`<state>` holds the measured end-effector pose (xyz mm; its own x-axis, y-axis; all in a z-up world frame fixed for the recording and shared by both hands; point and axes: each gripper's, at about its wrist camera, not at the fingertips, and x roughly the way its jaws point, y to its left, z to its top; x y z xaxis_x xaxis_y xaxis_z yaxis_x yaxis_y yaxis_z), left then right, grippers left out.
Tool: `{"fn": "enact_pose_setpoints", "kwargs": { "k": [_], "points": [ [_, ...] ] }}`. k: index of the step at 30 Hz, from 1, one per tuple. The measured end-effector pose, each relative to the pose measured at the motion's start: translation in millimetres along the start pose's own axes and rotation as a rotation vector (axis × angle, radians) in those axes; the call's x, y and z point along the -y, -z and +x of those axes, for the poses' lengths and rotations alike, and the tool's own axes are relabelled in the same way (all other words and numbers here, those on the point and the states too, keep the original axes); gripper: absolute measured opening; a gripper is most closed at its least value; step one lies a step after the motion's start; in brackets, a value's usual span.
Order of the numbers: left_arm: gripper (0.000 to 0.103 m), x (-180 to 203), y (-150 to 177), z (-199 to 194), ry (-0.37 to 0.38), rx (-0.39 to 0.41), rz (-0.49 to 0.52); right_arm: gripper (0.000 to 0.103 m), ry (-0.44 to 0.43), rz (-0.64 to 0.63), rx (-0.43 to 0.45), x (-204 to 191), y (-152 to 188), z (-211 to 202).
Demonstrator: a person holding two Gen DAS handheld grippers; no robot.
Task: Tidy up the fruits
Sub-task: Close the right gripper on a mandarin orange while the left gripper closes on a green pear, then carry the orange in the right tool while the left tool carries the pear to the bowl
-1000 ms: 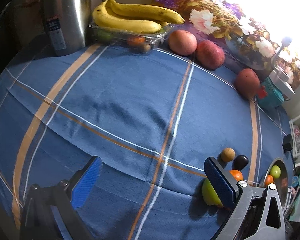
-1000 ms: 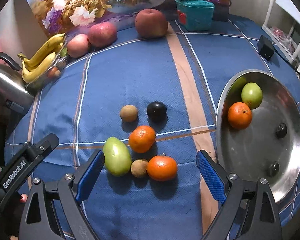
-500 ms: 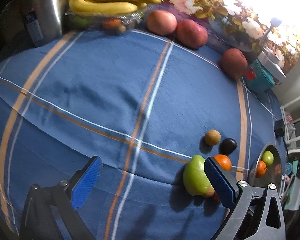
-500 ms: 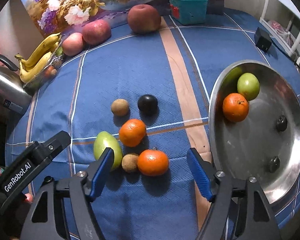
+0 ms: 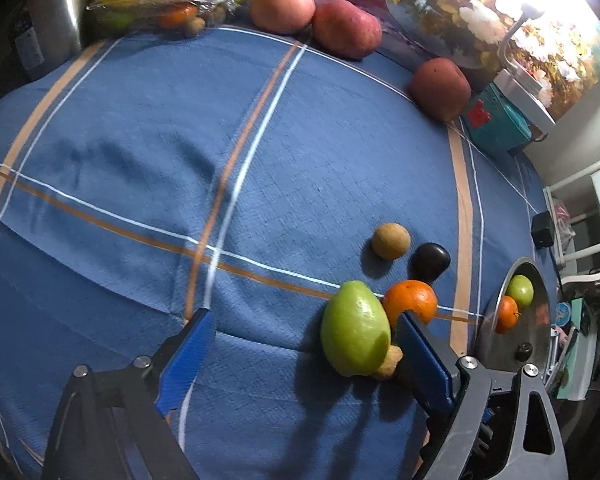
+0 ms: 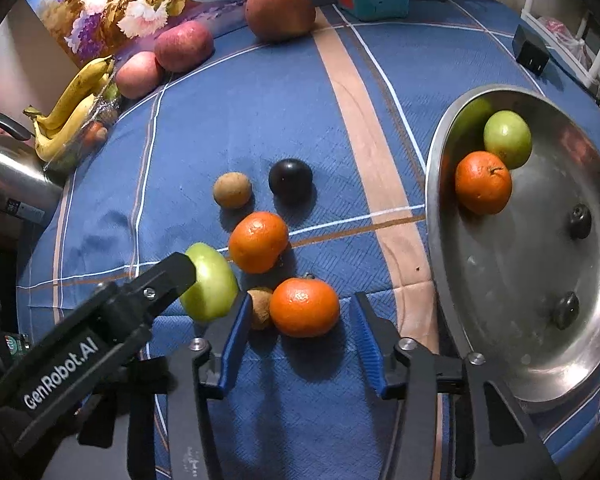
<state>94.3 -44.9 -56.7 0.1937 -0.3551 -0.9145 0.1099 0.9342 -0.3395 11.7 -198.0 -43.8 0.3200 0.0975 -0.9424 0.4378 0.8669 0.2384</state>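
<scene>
Near orange [image 6: 304, 307] btwn right tongs [image 6: 298, 344], only in right-wrist view

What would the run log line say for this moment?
left gripper: jaws closing around green fruit, no contact | right gripper: jaws closing around orange, no contact | metal bowl: two fruits

table cover: blue plaid tablecloth [image 6: 260, 92], tan and white stripes
back wall: big flower painting [image 6: 140, 8]
light: harsh glare, top right
side: white rack [image 5: 596, 208]
</scene>
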Motion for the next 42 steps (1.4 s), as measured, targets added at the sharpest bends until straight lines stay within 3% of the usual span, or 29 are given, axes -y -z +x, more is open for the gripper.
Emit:
{"fn": "enact_pose_setpoints", "kwargs": {
  "k": [7, 22, 42],
  "points": [
    [0.070, 7, 1, 12, 0.068, -0.040, -0.029, 0.039, 0.002, 0.005, -0.004, 1, 1, 1],
    [0.042, 13, 1, 13, 0.147, -0.044, -0.042, 0.039, -0.008, 0.019, -0.006, 3, 1, 1],
    [0.041, 3, -1, 5, 0.141, -0.034, -0.065, 0.038, -0.022, 0.028, -0.005, 3, 1, -2]
  ]
}}
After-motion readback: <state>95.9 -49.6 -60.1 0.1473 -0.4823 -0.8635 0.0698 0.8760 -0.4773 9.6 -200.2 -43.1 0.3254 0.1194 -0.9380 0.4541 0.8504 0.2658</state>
